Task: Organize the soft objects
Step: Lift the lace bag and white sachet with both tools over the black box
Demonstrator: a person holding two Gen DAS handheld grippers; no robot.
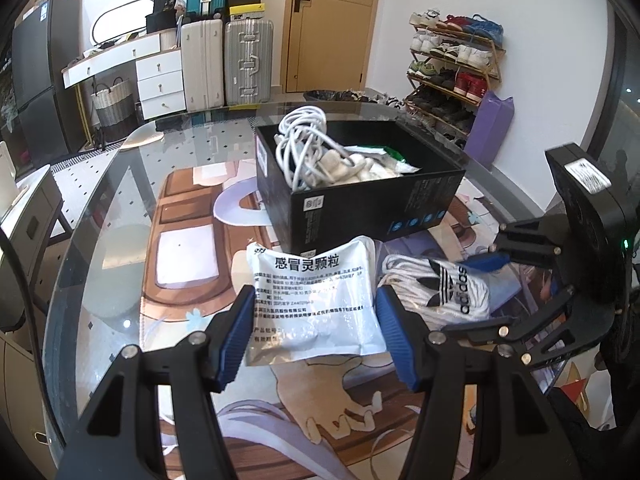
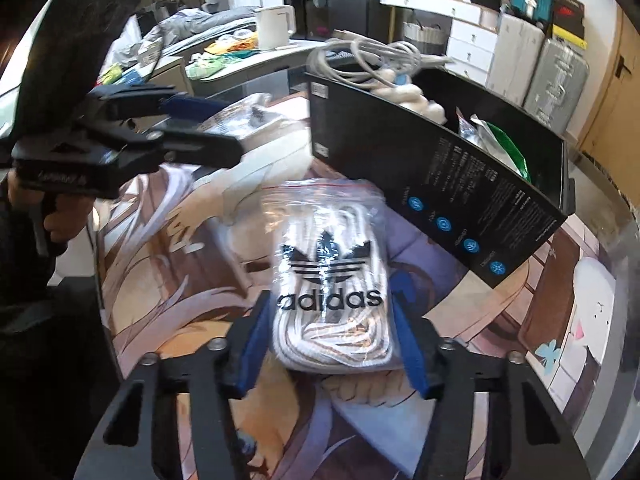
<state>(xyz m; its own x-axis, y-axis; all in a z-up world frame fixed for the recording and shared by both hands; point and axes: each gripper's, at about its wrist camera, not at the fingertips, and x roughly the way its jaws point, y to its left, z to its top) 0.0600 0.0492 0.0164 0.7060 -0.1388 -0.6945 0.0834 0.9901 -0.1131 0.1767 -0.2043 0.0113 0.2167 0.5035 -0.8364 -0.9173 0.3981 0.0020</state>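
Note:
A white medicine pouch (image 1: 316,300) with printed Chinese text sits between the fingers of my left gripper (image 1: 316,328), whose pads press its two sides. A clear zip bag of white laces with an Adidas logo (image 2: 332,292) lies on the mat between the fingers of my right gripper (image 2: 332,340), which close on its sides. The bag also shows in the left wrist view (image 1: 440,288). A black box (image 1: 360,196) behind both holds a white cable bundle (image 1: 304,140) and other soft packets. The box also shows in the right wrist view (image 2: 440,168).
A printed anime mat (image 1: 192,240) covers the round glass table (image 1: 100,184). Suitcases (image 1: 248,60), white drawers, a door and a shoe rack (image 1: 452,64) stand behind. A white kettle (image 2: 274,26) and clutter lie on a far counter.

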